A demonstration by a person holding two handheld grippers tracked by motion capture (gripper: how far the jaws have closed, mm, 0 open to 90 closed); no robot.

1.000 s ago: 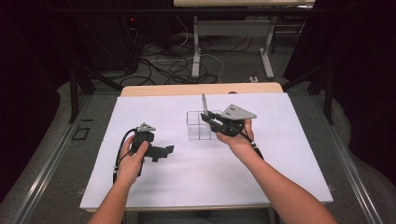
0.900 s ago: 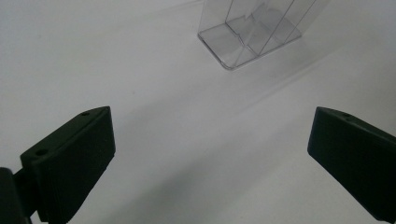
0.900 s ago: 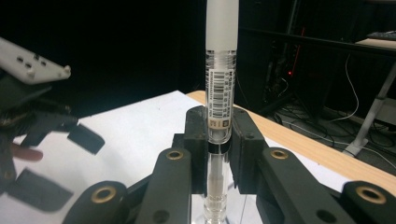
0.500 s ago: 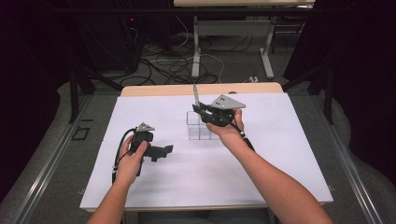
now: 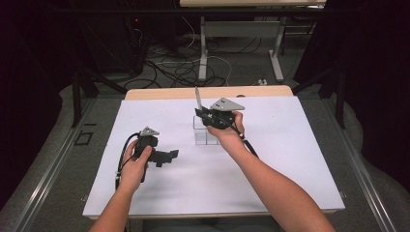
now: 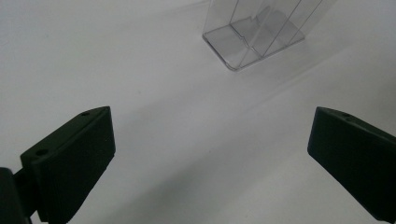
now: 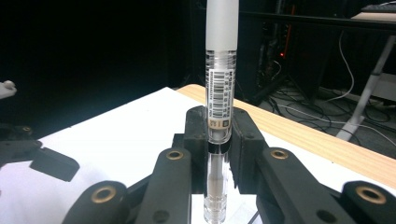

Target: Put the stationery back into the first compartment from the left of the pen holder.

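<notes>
Clear plastic walls mark the small compartmented transparent holder (image 5: 205,135), which stands near the middle of the white sheet-covered surface (image 5: 290,159); in the left gripper view the same holder (image 6: 254,37) appears ahead of the jaws, its thin dividers splitting it into narrow slots. The right tool (image 5: 209,117), with its grey three-cornered plate on top, hovers directly above that holder and is clamped on a slim pen-like tube with a frosted white cap, a clear barrel and a barcode label (image 7: 219,93). In the right gripper view the black jaws press the tube from both sides around its lower label, and the tube stands upright, its frosted cap rising out of the top of the picture and its clear lower end pointing down between the linkages. From the high view the tube (image 5: 197,98) sticks up from the tool as a thin pale rod, above the holder; whether its lower tip touches the holder cannot be told. The left tool (image 5: 164,157) rests low over the surface, well to the left of the holder and nearer the person, with its jaws spread wide and nothing between them. The left tool (image 7: 46,161) also shows at the left edge of the right gripper view.
</notes>
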